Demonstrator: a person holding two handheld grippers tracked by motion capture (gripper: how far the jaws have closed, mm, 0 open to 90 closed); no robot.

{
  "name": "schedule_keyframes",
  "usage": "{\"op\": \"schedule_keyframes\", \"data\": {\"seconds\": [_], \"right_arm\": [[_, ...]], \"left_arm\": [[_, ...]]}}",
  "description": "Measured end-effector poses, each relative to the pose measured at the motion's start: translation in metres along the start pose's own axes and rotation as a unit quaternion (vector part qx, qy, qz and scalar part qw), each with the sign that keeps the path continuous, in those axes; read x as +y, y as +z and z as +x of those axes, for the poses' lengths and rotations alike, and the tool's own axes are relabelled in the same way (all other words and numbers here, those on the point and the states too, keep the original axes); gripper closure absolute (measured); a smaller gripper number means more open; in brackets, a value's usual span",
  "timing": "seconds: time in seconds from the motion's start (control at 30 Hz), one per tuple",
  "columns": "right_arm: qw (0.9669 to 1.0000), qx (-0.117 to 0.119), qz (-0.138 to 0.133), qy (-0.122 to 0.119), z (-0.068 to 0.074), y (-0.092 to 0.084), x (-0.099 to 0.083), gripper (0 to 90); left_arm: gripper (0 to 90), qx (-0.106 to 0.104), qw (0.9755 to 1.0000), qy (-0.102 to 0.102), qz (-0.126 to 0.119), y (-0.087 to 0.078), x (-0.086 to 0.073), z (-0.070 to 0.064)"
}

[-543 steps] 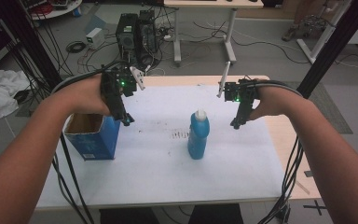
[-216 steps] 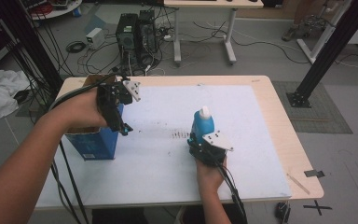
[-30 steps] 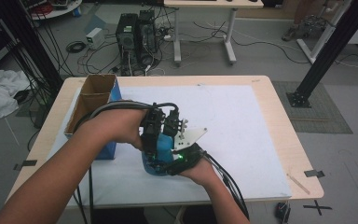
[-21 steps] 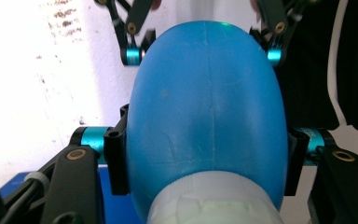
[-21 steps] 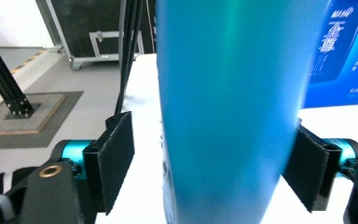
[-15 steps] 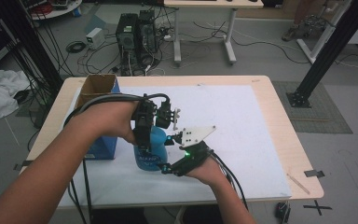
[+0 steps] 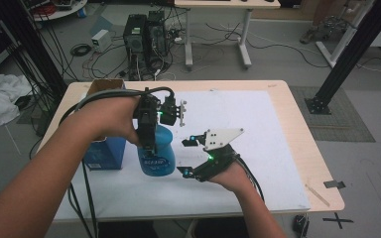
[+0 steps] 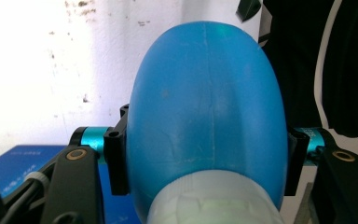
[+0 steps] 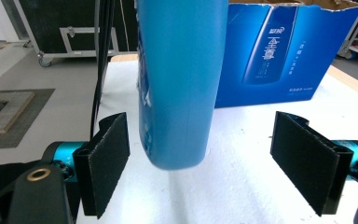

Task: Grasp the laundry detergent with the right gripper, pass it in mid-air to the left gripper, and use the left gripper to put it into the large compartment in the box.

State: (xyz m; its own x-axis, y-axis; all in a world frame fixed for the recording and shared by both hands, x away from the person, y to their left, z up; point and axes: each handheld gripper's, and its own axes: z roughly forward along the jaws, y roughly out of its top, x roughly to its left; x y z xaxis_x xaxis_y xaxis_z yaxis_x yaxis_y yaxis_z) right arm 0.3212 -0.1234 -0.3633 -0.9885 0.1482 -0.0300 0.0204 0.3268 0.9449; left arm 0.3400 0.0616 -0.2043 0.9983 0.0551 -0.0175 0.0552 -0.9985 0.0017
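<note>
Left gripper clamps the blue bottle near its top, jaws pressed on both sides of the shoulder just below the white cap. In the right gripper view the bottle base sits clear of the white table cover, so it's lifted, slightly tilted. Right gripper is spread wide, pads apart on either side of the bottle's lower end, not touching it. Blue carton, top open, stands just beside the bottle at the left edge of the table.
</note>
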Motion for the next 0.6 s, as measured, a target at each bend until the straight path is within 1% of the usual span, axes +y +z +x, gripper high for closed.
{"op": "schedule_keyframes", "data": {"seconds": [0.03, 0.1, 0.13, 0.17, 0.2, 0.27, 0.3, 0.33, 0.37, 0.4, 0.43, 0.47, 0.5, 0.57, 0.6], "right_arm": [[1.0, -0.002, 0.003, 0.0, 0.0, -0.001, 0.001, 18.0], [1.0, -0.004, 0.007, 0.0, -0.001, -0.003, 0.001, 18.0], [1.0, -0.004, 0.007, 0.0, -0.001, -0.003, 0.001, 13.3], [0.9998, -0.009, 0.017, 0.001, -0.002, -0.005, 0.002, 13.3], [0.9997, -0.009, 0.021, -0.001, -0.003, -0.008, 0.002, 13.2], [0.9996, -0.008, 0.028, 0.003, -0.003, -0.011, 0.002, 13.2], [0.9995, -0.01, 0.031, 0.001, -0.004, -0.012, 0.001, 13.2], [0.9993, -0.012, 0.035, 0.001, -0.004, -0.013, 0.001, 13.1], [0.9993, -0.012, 0.035, 0.001, -0.004, -0.013, 0.001, 13.1], [0.9992, -0.012, 0.037, 0.002, -0.004, -0.014, 0.001, 13.1], [0.999, -0.017, 0.041, -0.002, -0.005, -0.016, 0.001, 13.1], [0.9989, -0.017, 0.043, -0.003, -0.005, -0.017, 0.001, 13.1], [0.9988, -0.018, 0.045, -0.003, -0.005, -0.017, 0.001, 13.1], [0.9985, -0.023, 0.049, -0.004, -0.005, -0.019, 0.001, 13.1], [0.9984, -0.024, 0.051, -0.005, -0.006, -0.02, 0.001, 13.1]], "left_arm": [[38.3, -0.001, 1.0, -0.004, 0.0, -0.002, -0.001, 0.001], [38.2, -0.001, 1.0, -0.004, 0.0, -0.002, -0.001, 0.001], [38.2, -0.003, 0.9999, -0.017, -0.002, -0.007, -0.004, 0.003], [38.2, -0.003, 0.9999, -0.017, -0.002, -0.007, -0.004, 0.003], [38.2, -0.007, 0.999, -0.045, -0.002, -0.015, -0.009, 0.007], [38.2, -0.009, 0.9978, -0.065, -0.001, -0.022, -0.013, 0.01], [38.2, -0.009, 0.9978, -0.065, -0.001, -0.022, -0.013, 0.01], [38.2, -0.01, 0.9961, -0.088, -0.005, -0.03, -0.017, 0.014], [38.1, -0.01, 0.9961, -0.088, -0.005, -0.03, -0.017, 0.014], [38.1, -0.01, 0.9941, -0.108, -0.008, -0.038, -0.02, 0.017], [38.2, -0.009, 0.9929, -0.118, -0.01, -0.041, -0.022, 0.018], [38.2, -0.007, 0.9923, -0.123, -0.012, -0.044, -0.023, 0.02], [38.2, -0.006, 0.9912, -0.132, -0.012, -0.048, -0.025, 0.021], [38.2, -0.004, 0.9882, -0.153, -0.014, -0.057, -0.03, 0.024], [38.1, -0.003, 0.9874, -0.157, -0.015, -0.06, -0.031, 0.025]]}}
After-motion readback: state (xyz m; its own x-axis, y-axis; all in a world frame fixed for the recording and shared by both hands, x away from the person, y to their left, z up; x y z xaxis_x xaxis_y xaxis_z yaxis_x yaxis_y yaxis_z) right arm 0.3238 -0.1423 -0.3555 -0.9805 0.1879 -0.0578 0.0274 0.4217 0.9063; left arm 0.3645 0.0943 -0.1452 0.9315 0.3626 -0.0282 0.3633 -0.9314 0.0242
